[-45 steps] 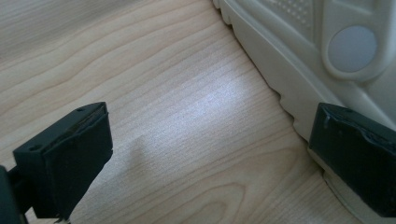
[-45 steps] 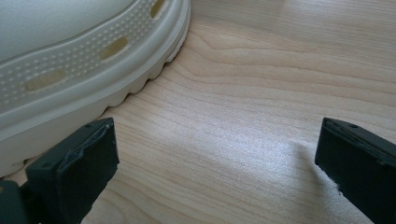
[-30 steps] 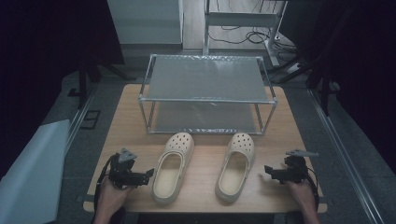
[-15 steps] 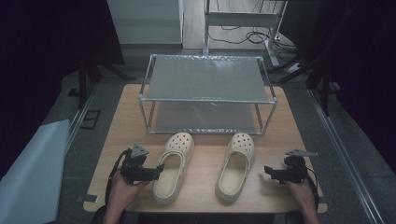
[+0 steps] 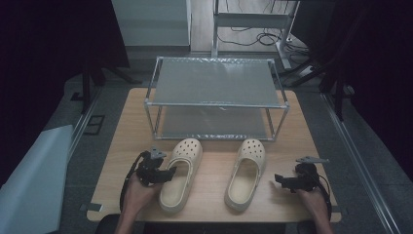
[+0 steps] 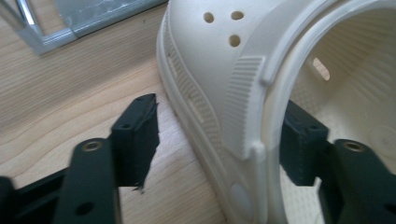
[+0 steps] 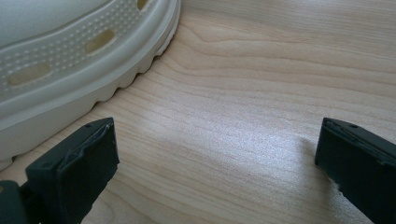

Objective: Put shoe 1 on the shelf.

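My left gripper (image 6: pixel 215 140), jaws wide, straddles the side wall of the left clog (image 6: pixel 261 93), one jaw inside, one outside. I judge a square, deep close best. My right gripper (image 7: pixel 215 158) gapes over bare table (image 7: pixel 261 93), right clog (image 7: pixel 70 60) beside its left jaw.

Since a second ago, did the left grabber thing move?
Yes. The left hand-held gripper slid rightward across the table, closer to the left shoe, jaws now straddling its side wall.
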Motion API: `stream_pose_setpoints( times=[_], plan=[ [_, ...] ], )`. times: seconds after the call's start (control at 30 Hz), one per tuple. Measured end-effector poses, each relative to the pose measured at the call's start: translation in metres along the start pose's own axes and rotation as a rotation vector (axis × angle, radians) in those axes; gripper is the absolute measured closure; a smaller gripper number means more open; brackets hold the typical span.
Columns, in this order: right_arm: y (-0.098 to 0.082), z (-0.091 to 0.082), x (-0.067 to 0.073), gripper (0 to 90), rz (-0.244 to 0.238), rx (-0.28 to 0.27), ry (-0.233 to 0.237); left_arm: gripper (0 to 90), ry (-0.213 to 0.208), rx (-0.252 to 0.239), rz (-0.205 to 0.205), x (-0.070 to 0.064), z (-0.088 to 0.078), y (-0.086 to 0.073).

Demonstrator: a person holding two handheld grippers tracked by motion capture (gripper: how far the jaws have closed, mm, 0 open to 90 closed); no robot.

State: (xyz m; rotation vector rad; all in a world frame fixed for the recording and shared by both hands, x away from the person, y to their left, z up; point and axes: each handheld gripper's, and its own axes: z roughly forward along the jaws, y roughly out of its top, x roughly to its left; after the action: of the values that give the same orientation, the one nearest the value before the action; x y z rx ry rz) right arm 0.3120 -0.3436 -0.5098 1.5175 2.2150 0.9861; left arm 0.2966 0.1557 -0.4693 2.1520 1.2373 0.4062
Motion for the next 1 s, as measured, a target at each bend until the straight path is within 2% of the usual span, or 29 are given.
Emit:
stream_pose_setpoints(
  times=[0.07, 0.13, 0.2, 0.23, 0.33, 0.4, 0.5, 0.53, 0.63, 0.67, 0.7, 0.73, 0.9, 1.0],
  plan=[
    [0.000, 0.001, 0.000, 0.0, -0.003, 0.002, 0.004, 46.7, -0.007, 0.011, 0.002, -0.001, 0.003, 0.002],
    [0.000, 0.001, 0.000, 0.0, -0.003, 0.001, 0.007, 48.2, -0.001, 0.025, 0.003, -0.003, 0.005, 0.004],
    [0.000, 0.001, 0.000, 0.0, -0.003, 0.003, 0.009, 53.5, 0.004, 0.044, -0.003, -0.004, 0.008, 0.005],
    [0.000, 0.001, 0.000, 0.0, -0.003, 0.003, 0.012, 58.4, 0.003, 0.049, -0.007, -0.004, 0.009, 0.005],
    [0.000, 0.001, 0.000, 0.0, -0.004, 0.002, 0.014, 64.5, 0.021, 0.068, -0.035, -0.002, 0.010, 0.007],
    [0.000, 0.001, 0.000, 0.0, -0.002, 0.001, 0.015, 68.2, 0.011, 0.066, -0.062, 0.000, 0.009, 0.007],
    [0.000, 0.001, 0.000, 0.0, -0.001, 0.002, 0.018, 74.2, 0.037, 0.069, -0.067, 0.003, 0.008, 0.006],
    [0.000, 0.001, 0.000, 0.0, -0.001, 0.001, 0.017, 74.9, 0.029, 0.068, -0.078, 0.006, 0.007, 0.006],
    [0.000, 0.001, 0.000, 0.0, -0.002, 0.000, 0.016, 75.5, -0.023, 0.059, -0.126, 0.015, 0.006, 0.005],
    [0.000, 0.001, 0.000, 0.0, -0.001, 0.000, 0.016, 75.8, -0.056, 0.057, -0.155, 0.020, 0.006, 0.004],
    [0.000, 0.001, 0.000, 0.0, -0.001, 0.000, 0.016, 76.1, -0.065, 0.057, -0.160, 0.022, 0.006, 0.004],
    [0.000, 0.001, 0.000, 0.0, -0.001, -0.001, 0.016, 76.2, -0.097, 0.051, -0.192, 0.028, 0.005, 0.002],
    [0.000, 0.001, 0.000, 0.0, 0.001, -0.004, 0.020, 76.4, -0.176, 0.038, -0.255, 0.041, 0.005, -0.002],
    [0.000, 0.001, 0.000, 0.0, 0.000, -0.006, 0.023, 76.8, -0.268, 0.022, -0.319, 0.048, 0.007, -0.005]
  ],
)
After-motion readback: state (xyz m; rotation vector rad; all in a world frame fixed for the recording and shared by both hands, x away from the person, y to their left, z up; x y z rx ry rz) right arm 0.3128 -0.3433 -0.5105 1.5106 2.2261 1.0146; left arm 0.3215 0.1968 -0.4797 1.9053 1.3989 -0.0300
